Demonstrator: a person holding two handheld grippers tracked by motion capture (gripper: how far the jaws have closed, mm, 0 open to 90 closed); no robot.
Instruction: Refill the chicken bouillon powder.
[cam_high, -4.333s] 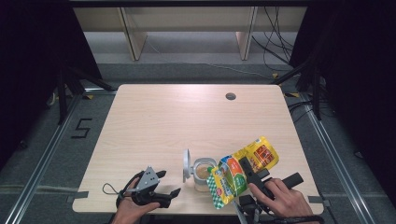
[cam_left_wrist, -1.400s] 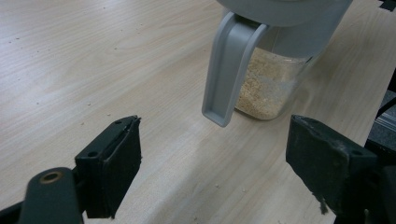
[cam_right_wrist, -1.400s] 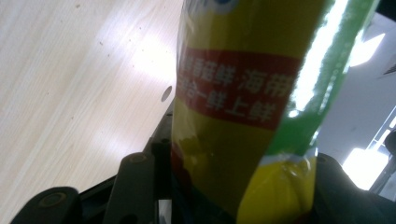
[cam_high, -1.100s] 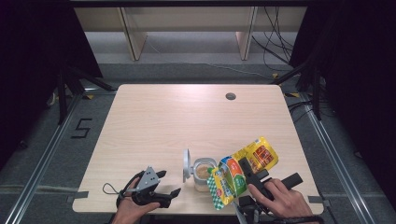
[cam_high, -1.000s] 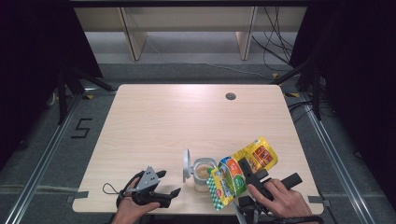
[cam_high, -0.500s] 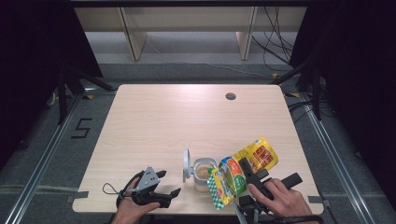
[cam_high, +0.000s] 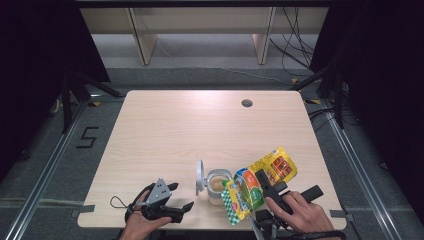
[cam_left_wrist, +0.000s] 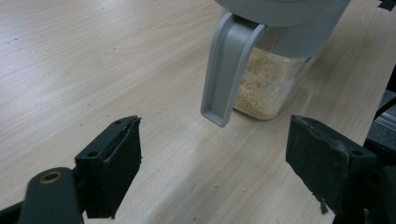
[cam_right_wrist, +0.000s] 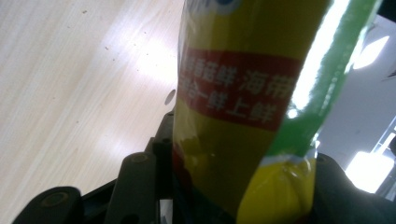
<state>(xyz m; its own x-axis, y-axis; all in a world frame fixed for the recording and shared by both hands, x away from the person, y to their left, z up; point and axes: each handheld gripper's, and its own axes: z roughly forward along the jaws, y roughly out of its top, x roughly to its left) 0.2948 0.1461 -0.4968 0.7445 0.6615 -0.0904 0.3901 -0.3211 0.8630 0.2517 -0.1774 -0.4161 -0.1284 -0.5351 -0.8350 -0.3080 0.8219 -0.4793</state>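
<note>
Right gripper: jaws clamped on a yellow-and-green pouch, held tilted with its lower end over the open jar. Pouch seen close in the right gripper view, red band with white lettering, pinched between both pads. Jar: clear, grey-rimmed, holding pale granules, lid flipped up at its left, standing near the table's front edge. Left gripper: jaws spread wide, nothing between them, resting on the table just left of the jar.

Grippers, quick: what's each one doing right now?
Left gripper: open, holding nothing.
Right gripper: shut on the yellow-green plastic packet.
</note>
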